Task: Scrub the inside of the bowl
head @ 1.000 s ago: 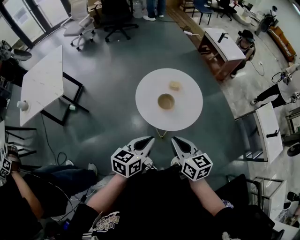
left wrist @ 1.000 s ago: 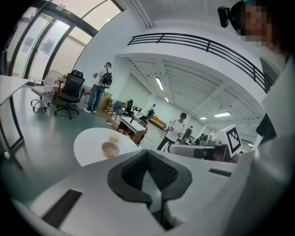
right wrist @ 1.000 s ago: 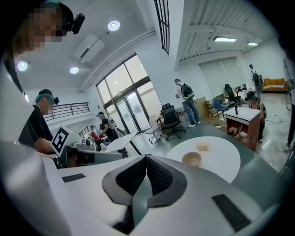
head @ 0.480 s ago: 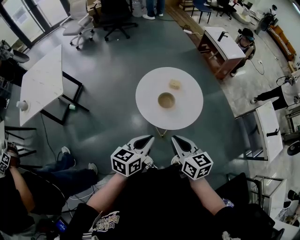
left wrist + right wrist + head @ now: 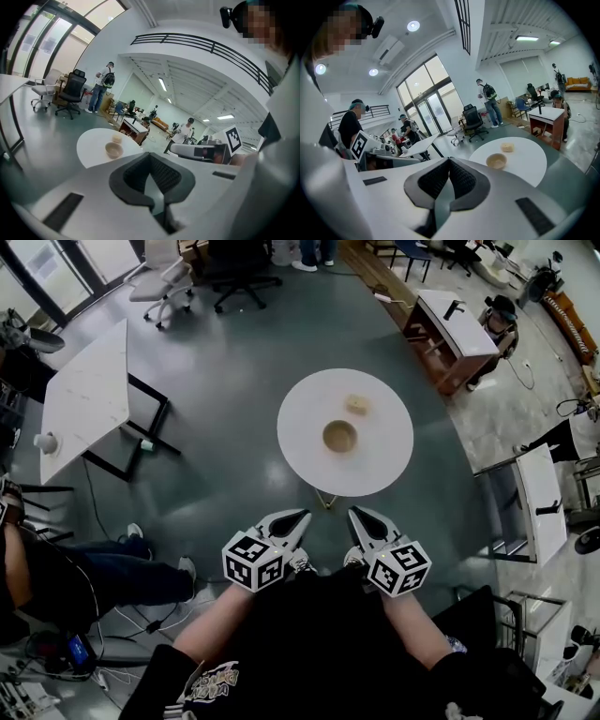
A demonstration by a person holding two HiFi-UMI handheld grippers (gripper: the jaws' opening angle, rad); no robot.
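Since a second ago: seated person [image 5: 66, 568] at lower left has shifted their legs; both claws unchanged in place, bowl unchanged on its desk.

Far left: rectangular white desk [image 5: 89, 399]; white cup [image 5: 45, 442] at its near end, contents not visible from here.

Left claw [image 5: 302, 516] held low in front of the body, pointing toward the round desk [image 5: 309, 460]; its own view shows the pads pressed together with nothing between them [image 5: 150, 155]; closed, empty.

Centre: round desk stands well apart from both claws; bowl [image 5: 339, 436] sits upright near its middle, mouth up, inside plain tan; small tan block [image 5: 356, 405] lies just beyond the bowl, near it but not touching. Bowl also seen past the left claw [image 5: 113, 149] and the right [image 5: 496, 161].

Right claw [image 5: 354, 512] beside the left, same heading; pads meet in its view [image 5: 450, 161]; closed, empty.

Far right: wooden desk [image 5: 459, 324] with white top.
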